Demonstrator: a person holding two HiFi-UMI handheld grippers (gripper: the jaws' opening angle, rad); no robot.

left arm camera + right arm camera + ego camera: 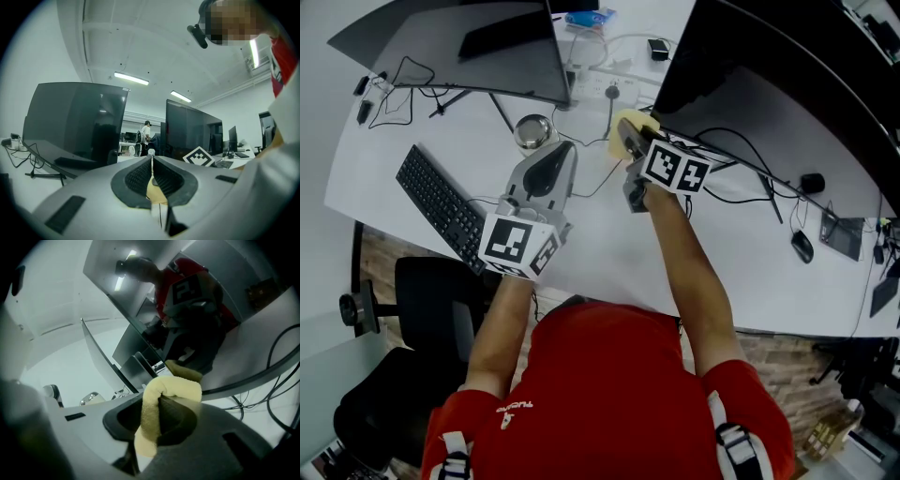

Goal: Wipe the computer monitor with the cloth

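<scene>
White desk below; the right gripper clenches the yellow cloth, folded over one jaw, at the lower edge of the right-hand monitor, forearm stretched forward. The left gripper hovers near the keyboard, jaws pressed together, empty. Only the right gripper view shows the cloth mirrored in the glass
</scene>
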